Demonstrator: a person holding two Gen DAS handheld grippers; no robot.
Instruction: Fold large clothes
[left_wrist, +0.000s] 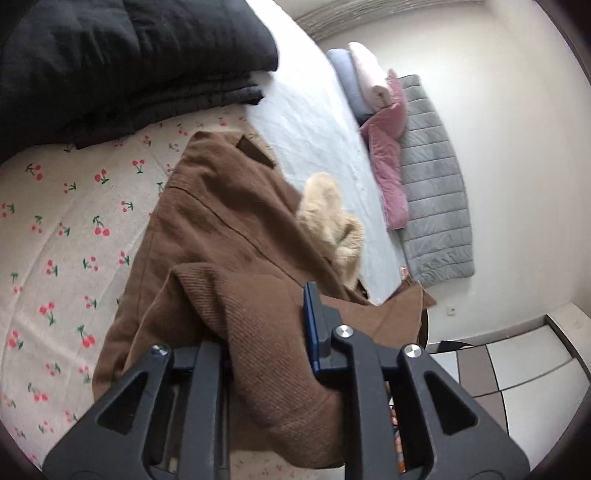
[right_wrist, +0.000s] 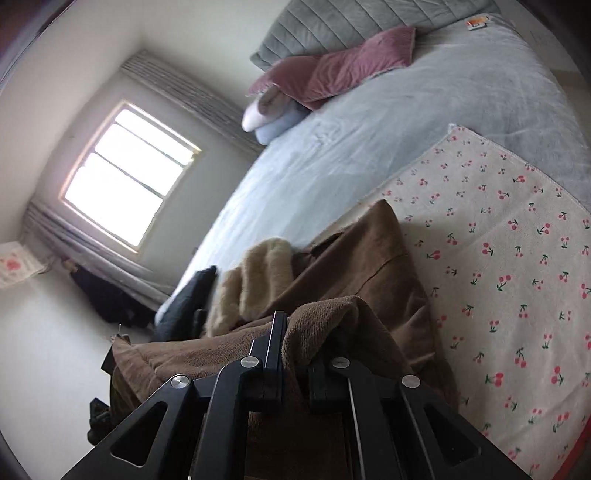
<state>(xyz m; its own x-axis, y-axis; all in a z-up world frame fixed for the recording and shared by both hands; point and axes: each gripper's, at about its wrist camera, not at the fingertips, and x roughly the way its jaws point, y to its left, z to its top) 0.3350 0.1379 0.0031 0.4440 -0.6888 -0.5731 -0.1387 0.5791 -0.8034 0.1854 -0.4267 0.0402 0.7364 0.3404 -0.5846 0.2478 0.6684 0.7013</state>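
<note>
A large brown coat with a cream fleece lining lies on a cherry-print sheet on the bed. My left gripper is shut on a ribbed brown cuff or hem of the coat, which drapes over the jaws. In the right wrist view the coat and its lining lie ahead. My right gripper is shut on another brown edge of the coat, bunched between its fingers.
A black quilt lies folded at the far left of the bed. Pink cushions, folded pillows and a grey padded headboard are at the bed's head. A tiled floor lies beyond the edge. A window is at left.
</note>
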